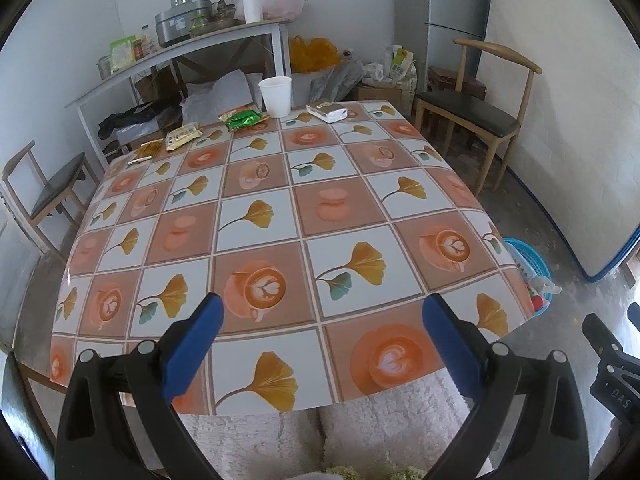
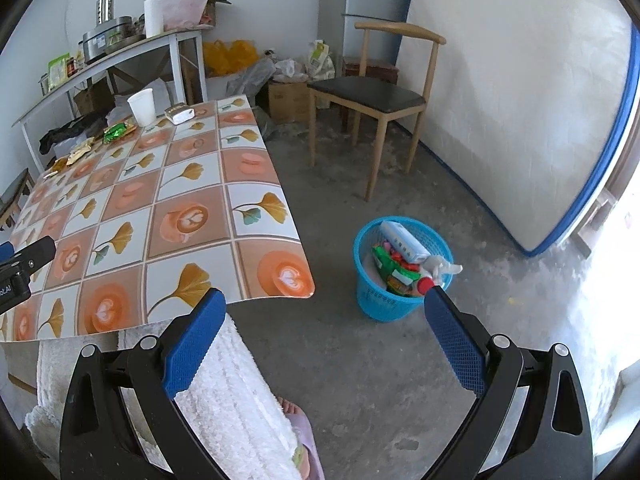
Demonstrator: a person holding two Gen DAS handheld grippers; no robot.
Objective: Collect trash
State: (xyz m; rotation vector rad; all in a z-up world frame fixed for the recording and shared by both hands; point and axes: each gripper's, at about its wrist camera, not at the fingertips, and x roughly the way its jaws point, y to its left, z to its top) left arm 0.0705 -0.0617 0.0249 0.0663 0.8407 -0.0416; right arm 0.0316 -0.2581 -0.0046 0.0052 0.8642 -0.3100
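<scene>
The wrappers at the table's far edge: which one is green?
The crinkled green wrapper, just left of the white paper cup; the others are yellow-brown or whitish.

From the left wrist we look along the table [image 1: 260,208] from its near edge toward the far wall. From the right wrist, beside its near corner, we face the floor and blue basket [image 2: 400,280]. Both views share the tabletop and the wooden chair [image 1: 476,116].

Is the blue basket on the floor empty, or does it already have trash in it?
Partly filled. The blue basket holds a white carton, colourful wrappers and a crumpled tissue.
</scene>
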